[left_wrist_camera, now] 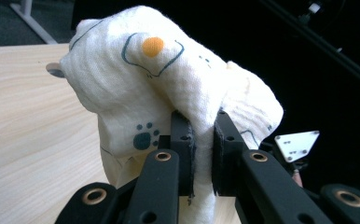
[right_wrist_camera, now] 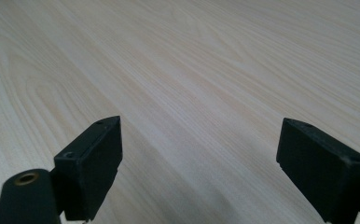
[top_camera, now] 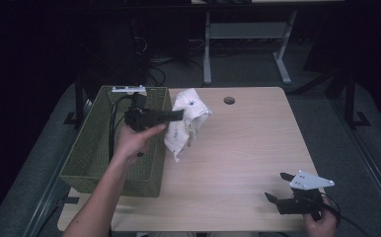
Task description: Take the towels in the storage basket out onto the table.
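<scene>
My left gripper point(left_wrist_camera: 201, 140) pinched the white cloth point(top_camera: 186, 123) beside the green basket point(top_camera: 95, 158); my right gripper point(top_camera: 283, 186) rested wide open over the table point(top_camera: 247, 148).

left forearm reaching up from bottom edge, left hand point(top_camera: 134, 140) gripping left gripper point(top_camera: 181, 115) level, jaws clamped tight, right hand point(top_camera: 322, 223) low at bottom right corner, right gripper point(top_camera: 276, 186) jaws spread wide

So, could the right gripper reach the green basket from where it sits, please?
Probably not directly: the right gripper rests open at the near right corner, and the basket lies across the table at its left edge.
</scene>
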Motion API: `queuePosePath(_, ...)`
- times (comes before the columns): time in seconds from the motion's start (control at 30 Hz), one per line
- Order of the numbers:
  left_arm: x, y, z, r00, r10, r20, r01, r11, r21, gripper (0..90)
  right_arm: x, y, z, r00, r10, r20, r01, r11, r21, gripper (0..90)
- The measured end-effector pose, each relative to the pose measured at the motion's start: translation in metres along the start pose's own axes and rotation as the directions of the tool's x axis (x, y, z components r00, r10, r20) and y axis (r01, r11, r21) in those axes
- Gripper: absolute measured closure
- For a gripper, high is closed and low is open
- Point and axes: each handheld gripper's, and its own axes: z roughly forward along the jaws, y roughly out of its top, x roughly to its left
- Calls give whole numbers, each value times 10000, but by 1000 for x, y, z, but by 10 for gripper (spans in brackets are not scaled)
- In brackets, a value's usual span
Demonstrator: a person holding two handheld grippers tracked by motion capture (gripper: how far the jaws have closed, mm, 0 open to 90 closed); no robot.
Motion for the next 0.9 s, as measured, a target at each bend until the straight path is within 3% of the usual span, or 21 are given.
queuePosePath(0.43, 2, -5, 46, 9997, 135, -190, -119, 9967, 804, 814, 1, 0, 2, 10000, -23, -64, 23, 10000, 39, 140)
queuePosePath(0.9, 1, -12, 89, 9987, 164, -489, -95, 9906, 1362, 813, 1, 0, 2, 9999, -13, -164, 15, 9999, 121, 140)
